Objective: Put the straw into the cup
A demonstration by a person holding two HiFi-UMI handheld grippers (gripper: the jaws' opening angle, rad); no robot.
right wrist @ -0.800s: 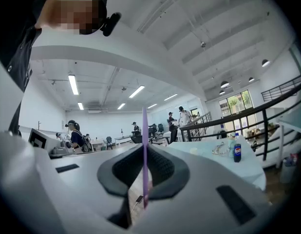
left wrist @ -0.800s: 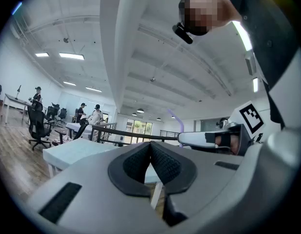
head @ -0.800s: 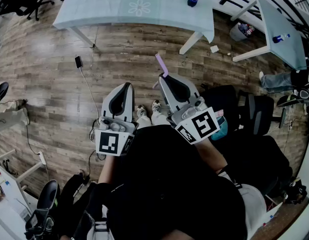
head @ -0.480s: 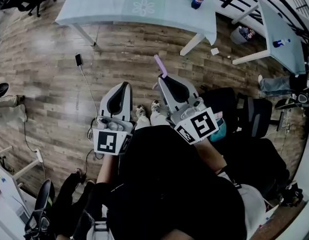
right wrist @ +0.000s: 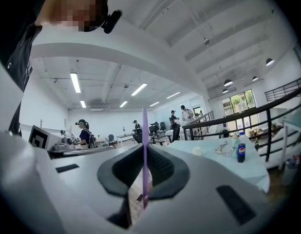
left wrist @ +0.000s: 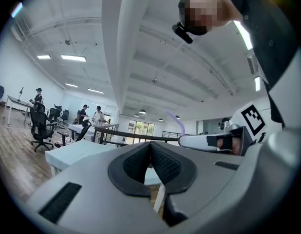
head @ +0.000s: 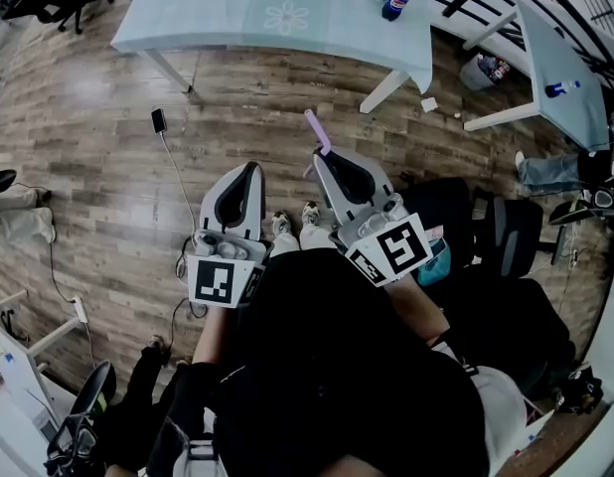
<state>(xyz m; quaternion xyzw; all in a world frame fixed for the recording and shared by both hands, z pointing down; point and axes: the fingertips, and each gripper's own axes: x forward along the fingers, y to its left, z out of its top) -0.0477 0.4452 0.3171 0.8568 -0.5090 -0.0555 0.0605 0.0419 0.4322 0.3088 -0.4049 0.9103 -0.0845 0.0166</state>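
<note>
1. the person held both grippers in front of the body, side by side and about level, above a wooden floor (head: 108, 167).
2. the right gripper (right wrist: 144, 152) was closed narrow on the straw (right wrist: 144, 130); its dark pads (right wrist: 161, 167) pressed on the thin purple straw from both sides.
3. the straw stood upright in this grip. one end rose above the jaw tips and the other end hung a little below the pads.
4. in the head view the straw stuck out from the front of the right gripper and pointed toward a light blue table (head: 218, 18).
5. the left gripper (left wrist: 150, 147) was closed too. its pads touched each other at the tips and nothing was between them.
6. in the left gripper view the right gripper was just beside it, and the upper part of the straw showed above it.
7. the cup (right wrist: 196, 150), small and pale, stood on the table, well apart from the straw. the straw was not in it.
8. a bottle (right wrist: 241, 152) with a blue label stood on the same table, near the cup, to the right of it in the right gripper view.
9. a phone (head: 157, 122) with a cable lay on the floor, between the table and the grippers.
10. other people (right wrist: 82, 133) and office chairs (left wrist: 41, 128) were far back in the room.
</note>
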